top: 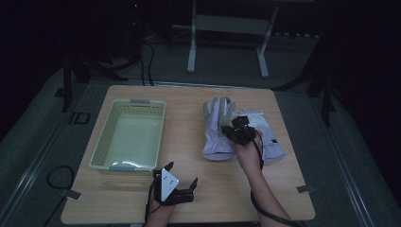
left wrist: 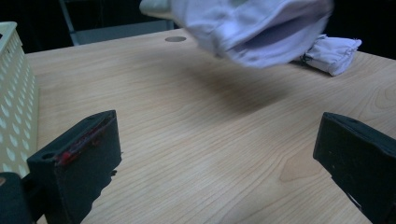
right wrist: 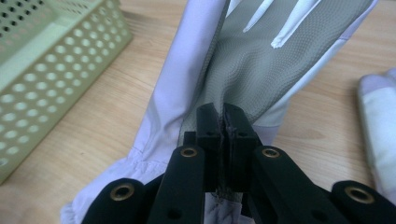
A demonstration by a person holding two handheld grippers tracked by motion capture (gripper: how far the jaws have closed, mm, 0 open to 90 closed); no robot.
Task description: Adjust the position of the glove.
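Jaws: right gripper (right wrist: pixel 223 122) pinched on glove (right wrist: pixel 261 60), left gripper (left wrist: pixel 215 163) wide, empty | step: likely lifting glove | next: probably carry to basket (top: pixel 105 142)

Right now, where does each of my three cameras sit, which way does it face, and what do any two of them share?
High view: above the person's side, looking forward and down on the table; both forearms, left gripper, right gripper.
Left gripper view: low near the table's near edge, facing across it to a lifted glove; its own spread fingers.
Right gripper view: rides the right gripper, closed on the glove.
Shared: all three show the glove and the basket.
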